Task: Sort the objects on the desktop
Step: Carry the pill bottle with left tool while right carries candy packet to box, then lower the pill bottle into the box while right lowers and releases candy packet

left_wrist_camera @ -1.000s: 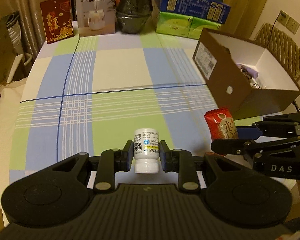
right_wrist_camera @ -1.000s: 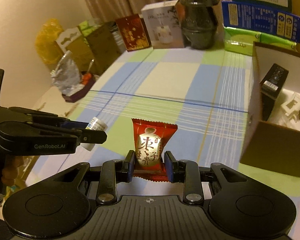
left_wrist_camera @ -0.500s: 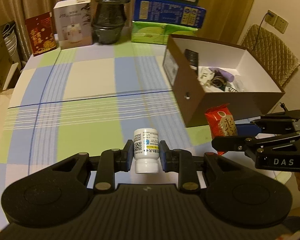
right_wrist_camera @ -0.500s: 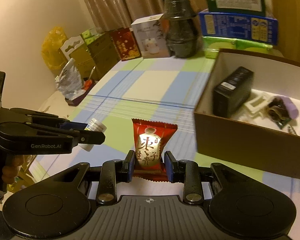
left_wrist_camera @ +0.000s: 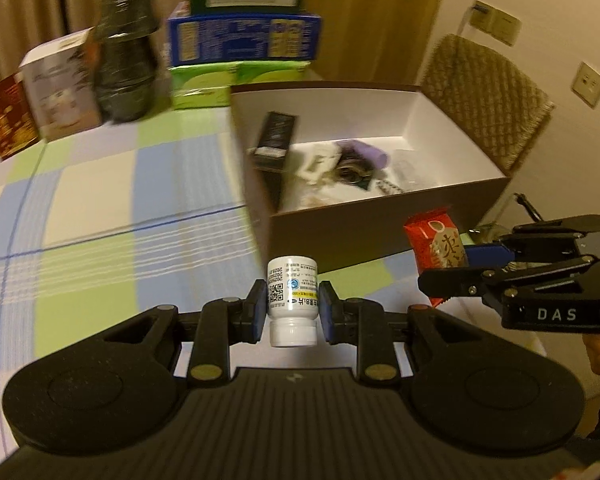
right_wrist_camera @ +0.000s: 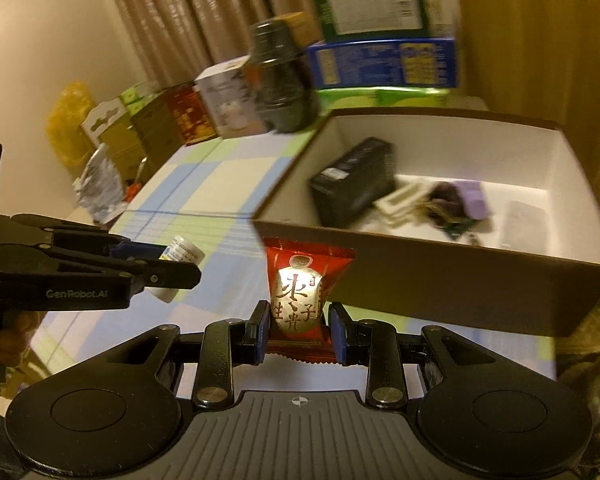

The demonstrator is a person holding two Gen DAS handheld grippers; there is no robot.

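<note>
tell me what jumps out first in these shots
A white pill bottle, cap toward the camera, sits clamped in the left tongs, and a red snack packet is pinched in the right tongs. Just beyond both stands an open brown box on the checked tablecloth, already holding a black case and small odds and ends.

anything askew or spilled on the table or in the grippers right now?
One thing: the white pill bottle sits upside down in the left gripper, cap toward the camera. The red snack packet is upright in the right gripper. Nothing spilled.
</note>
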